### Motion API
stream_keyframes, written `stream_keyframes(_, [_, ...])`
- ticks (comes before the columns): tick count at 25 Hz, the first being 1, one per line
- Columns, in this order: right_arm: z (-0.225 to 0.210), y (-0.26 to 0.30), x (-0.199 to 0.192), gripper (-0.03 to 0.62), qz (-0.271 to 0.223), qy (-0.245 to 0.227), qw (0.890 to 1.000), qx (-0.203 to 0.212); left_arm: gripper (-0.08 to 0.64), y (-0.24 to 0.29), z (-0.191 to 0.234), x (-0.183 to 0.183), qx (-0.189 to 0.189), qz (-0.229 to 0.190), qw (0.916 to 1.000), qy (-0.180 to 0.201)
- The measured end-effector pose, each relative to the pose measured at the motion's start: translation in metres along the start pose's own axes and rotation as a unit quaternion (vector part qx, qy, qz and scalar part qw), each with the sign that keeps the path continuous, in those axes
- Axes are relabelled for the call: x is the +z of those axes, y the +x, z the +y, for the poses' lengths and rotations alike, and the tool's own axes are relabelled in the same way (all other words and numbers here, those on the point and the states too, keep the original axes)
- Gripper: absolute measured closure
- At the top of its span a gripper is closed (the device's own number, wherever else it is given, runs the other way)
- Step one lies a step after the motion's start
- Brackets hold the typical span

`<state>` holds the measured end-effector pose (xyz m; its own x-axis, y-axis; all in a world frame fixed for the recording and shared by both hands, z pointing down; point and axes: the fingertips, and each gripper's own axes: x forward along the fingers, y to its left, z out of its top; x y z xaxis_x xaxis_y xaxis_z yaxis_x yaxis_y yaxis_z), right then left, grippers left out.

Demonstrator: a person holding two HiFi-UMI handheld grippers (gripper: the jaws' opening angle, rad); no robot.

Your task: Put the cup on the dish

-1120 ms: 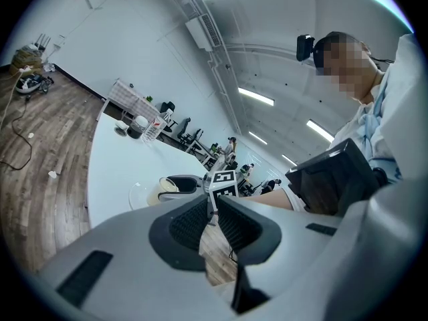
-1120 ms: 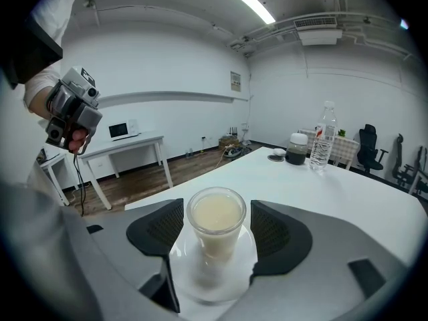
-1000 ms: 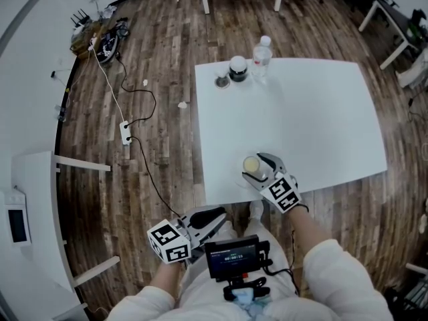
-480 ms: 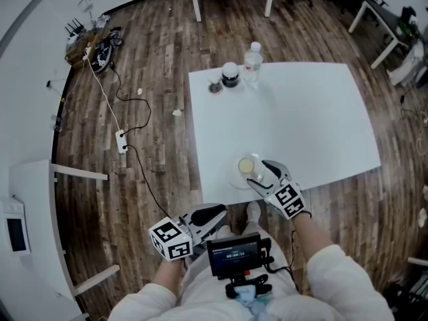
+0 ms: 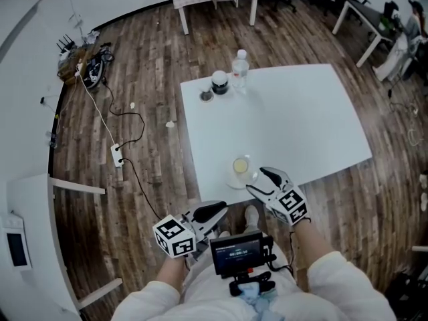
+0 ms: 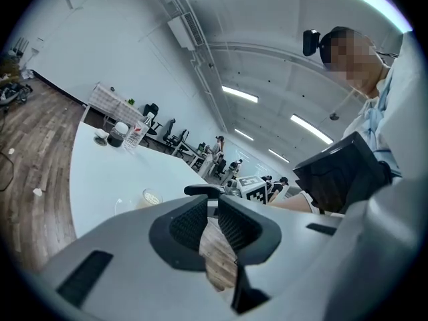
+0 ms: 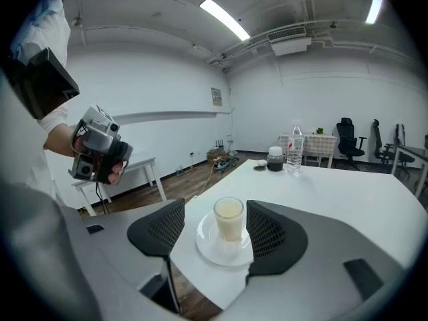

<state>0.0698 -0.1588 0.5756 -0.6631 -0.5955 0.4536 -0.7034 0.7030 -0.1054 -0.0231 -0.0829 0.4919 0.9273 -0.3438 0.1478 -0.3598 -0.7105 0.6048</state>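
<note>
A clear cup of pale liquid stands upright on a small white dish near the table's near edge; both show in the head view, cup on dish. My right gripper is open just behind the cup, jaws apart and holding nothing; in its own view the gripper frames the cup without touching. My left gripper hangs below the table edge by the person's lap, its jaws nearly together around nothing.
A white table carries a water bottle, a dark-lidded jar and a small lid at its far left corner. A cable and power strip lie on the wood floor to the left.
The right gripper has let go of the cup and drawn back toward the person; the cup now stands free on the dish. The left gripper has barely moved.
</note>
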Motion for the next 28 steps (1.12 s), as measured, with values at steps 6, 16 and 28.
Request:
stream_keyframes(6, [0.022,-0.023,0.023,0.35,-0.035,0.005,0.999,0.004,0.52,-0.002,-0.008,0.004,-0.014,0.0,0.9998,0.016])
stream_keyframes(16, [0.072,-0.048,0.025,0.535,-0.038,0.002,0.999,0.01,0.52,-0.006,-0.028,0.001,-0.039,0.004,0.9985,0.039])
stream_keyframes(28, [0.123,-0.08,0.049,0.545,-0.086,0.009,0.996,0.018,0.522,-0.027,-0.052,-0.003,-0.052,-0.014,0.9968,0.059])
